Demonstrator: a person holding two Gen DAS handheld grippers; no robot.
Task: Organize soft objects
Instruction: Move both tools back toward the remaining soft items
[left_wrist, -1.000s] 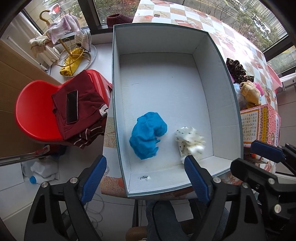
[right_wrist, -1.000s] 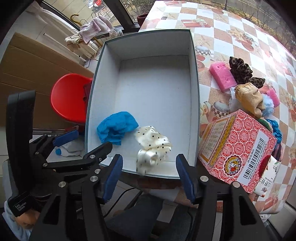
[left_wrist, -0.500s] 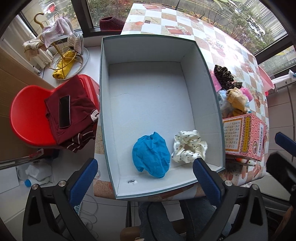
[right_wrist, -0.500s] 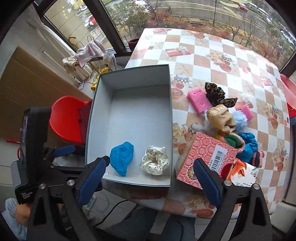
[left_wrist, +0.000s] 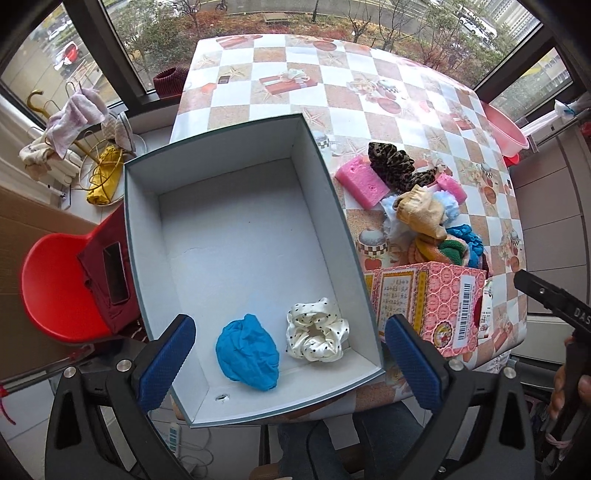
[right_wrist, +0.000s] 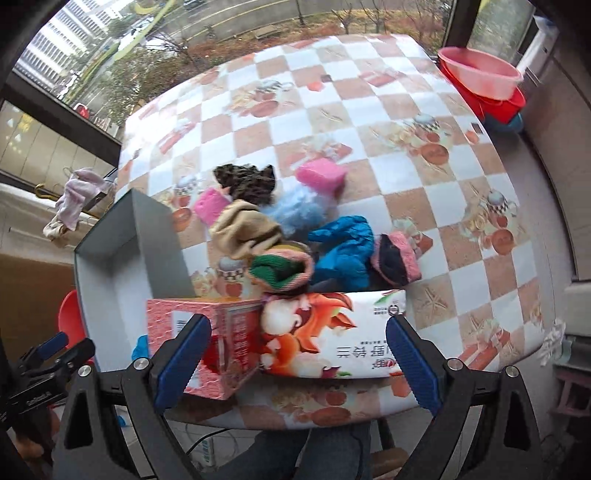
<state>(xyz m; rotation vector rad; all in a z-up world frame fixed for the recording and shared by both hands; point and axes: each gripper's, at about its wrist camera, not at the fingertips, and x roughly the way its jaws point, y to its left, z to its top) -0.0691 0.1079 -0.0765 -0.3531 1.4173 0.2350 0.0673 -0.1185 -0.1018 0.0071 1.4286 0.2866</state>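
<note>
Seen from above, the left gripper (left_wrist: 290, 354) hangs with its jaws spread wide and empty over the near end of a grey open box (left_wrist: 325, 173) on a checked desk (left_wrist: 369, 96). A crumpled blue cloth (left_wrist: 247, 352) and a white polka-dot scrunchie (left_wrist: 317, 334) lie side by side on the box floor, just beyond and between the blue fingertips (left_wrist: 168, 363), touched by neither. The right gripper (right_wrist: 295, 356), its jaws likewise wide after just opening, holds nothing and hangs over a pink carton (right_wrist: 221, 332) and a printed packet (right_wrist: 332, 332) at the desk's near edge. Beyond them sits the unsorted heap: a tan cloth (right_wrist: 243, 229), leopard-print scrunchie (right_wrist: 245, 181), pink sponges (right_wrist: 321, 175), a blue cloth (right_wrist: 347, 247).
</note>
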